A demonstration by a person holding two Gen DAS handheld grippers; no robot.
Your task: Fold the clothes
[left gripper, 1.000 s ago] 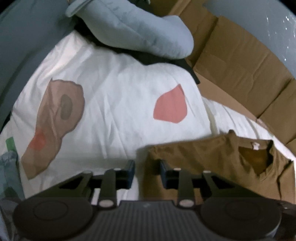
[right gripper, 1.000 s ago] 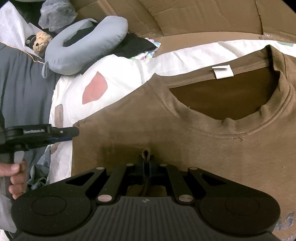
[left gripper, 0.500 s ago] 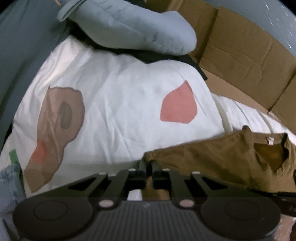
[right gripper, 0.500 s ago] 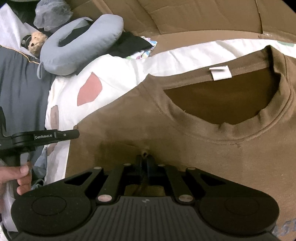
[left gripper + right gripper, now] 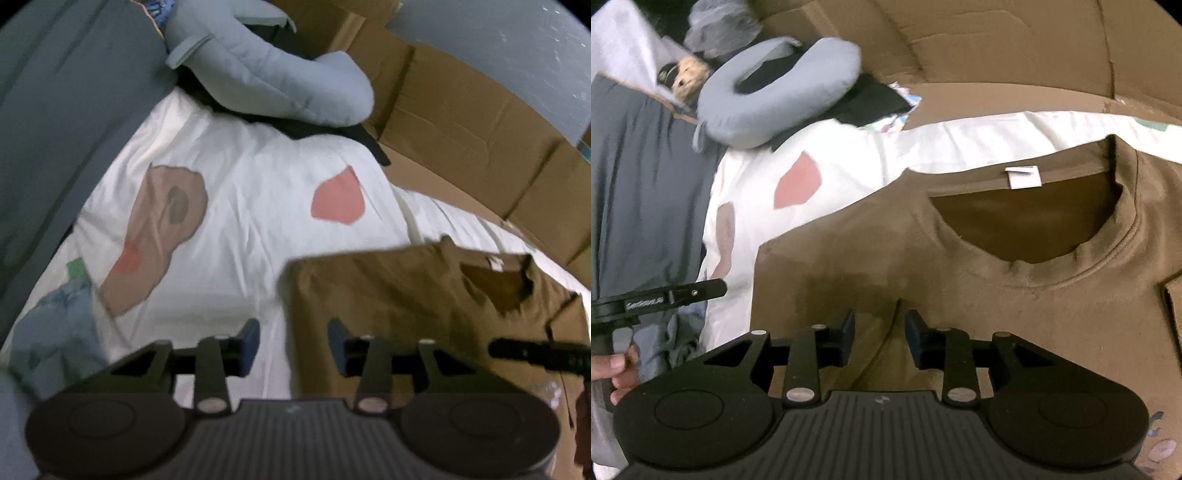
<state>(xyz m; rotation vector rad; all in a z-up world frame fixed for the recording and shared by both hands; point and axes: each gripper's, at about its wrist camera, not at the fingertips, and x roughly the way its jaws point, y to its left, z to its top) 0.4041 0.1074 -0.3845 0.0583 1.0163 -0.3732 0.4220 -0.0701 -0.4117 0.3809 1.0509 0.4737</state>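
Observation:
A brown T-shirt [image 5: 406, 295] lies flat on the white patterned sheet [image 5: 258, 221], neck opening and white label [image 5: 1023, 177] facing up. My left gripper [image 5: 293, 341] is open, straddling the shirt's left edge, with nothing pinched. Over the shirt's left shoulder area, my right gripper [image 5: 879, 332] is also open. A small raised crease [image 5: 895, 317] of brown cloth stands between its fingers, which do not touch it. In the right wrist view the left gripper [image 5: 716, 288] shows side-on at the far left, held by a hand [image 5: 617, 369].
A blue-grey neck pillow [image 5: 277, 81] and dark cloth lie at the head of the sheet. Cardboard [image 5: 461, 122] lines the back and right. A grey blanket [image 5: 639, 192] runs along the left, with a teddy bear [image 5: 685, 72] above it. Light-blue denim [image 5: 55, 325] sits at the near left.
Both grippers have let go of the shirt. The left had shut on its left edge half a second ago and now stands open; the right has opened off the pinched crease.

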